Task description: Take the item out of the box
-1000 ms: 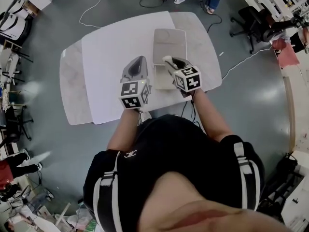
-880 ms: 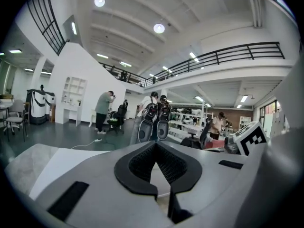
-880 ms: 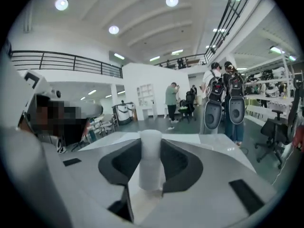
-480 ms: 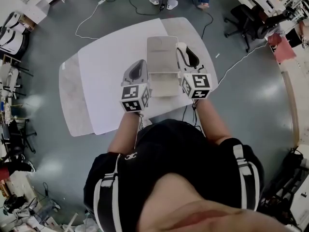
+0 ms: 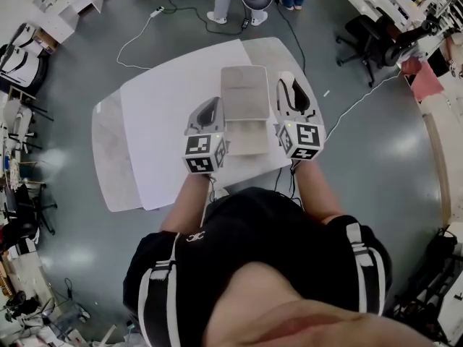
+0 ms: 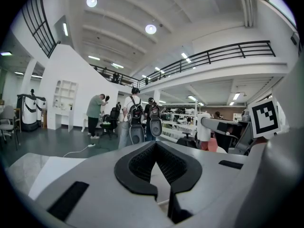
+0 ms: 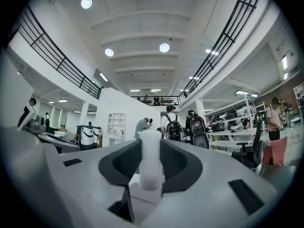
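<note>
**Large two-storey lab or workshop hall, open plan.**

- High white ceiling with round lights (image 6: 150, 29).
- Upper gallery behind black railings (image 6: 228, 53).
- Polished grey floor (image 5: 376, 157), with loose cables (image 5: 137, 27) trailing across it.
- White work table (image 5: 166, 121) standing alone in open floor.
- Black rolling office chairs (image 5: 362, 33) off to one side.
- Long racks of equipment (image 7: 232, 114) along one wall.
- White wall unit with open shelves (image 6: 64, 99).
- Tall white machines (image 6: 28, 109) parked by a wall.
- Several people (image 6: 134, 114), some wearing backpacks, standing in the middle of the hall.
</note>
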A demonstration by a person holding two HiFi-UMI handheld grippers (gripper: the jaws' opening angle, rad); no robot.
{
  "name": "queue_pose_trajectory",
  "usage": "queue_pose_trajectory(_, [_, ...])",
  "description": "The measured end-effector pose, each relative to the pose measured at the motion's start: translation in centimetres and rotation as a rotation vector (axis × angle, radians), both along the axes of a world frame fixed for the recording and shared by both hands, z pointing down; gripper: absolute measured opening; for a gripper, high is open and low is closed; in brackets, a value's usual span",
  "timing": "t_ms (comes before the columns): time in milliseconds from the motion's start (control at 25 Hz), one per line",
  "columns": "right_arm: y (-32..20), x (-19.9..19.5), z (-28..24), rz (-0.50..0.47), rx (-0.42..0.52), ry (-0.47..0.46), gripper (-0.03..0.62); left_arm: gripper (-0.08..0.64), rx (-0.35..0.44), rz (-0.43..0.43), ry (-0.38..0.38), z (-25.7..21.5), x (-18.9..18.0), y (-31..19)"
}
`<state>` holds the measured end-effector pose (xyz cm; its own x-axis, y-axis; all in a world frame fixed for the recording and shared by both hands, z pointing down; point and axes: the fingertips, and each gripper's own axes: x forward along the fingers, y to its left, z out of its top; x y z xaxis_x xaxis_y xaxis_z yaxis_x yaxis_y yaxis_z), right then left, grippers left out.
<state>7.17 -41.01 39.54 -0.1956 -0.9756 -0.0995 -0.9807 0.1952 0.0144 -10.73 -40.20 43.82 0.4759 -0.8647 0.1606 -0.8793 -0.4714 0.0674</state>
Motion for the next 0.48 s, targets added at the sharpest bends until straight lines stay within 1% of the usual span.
queue_pose_trajectory(480, [-0.21, -0.47, 0.48, -0.023, -0.011, -0.007, 0.12, 0.012, -0.002, 0.001, -0.012, 0.04, 0.2, -0.39])
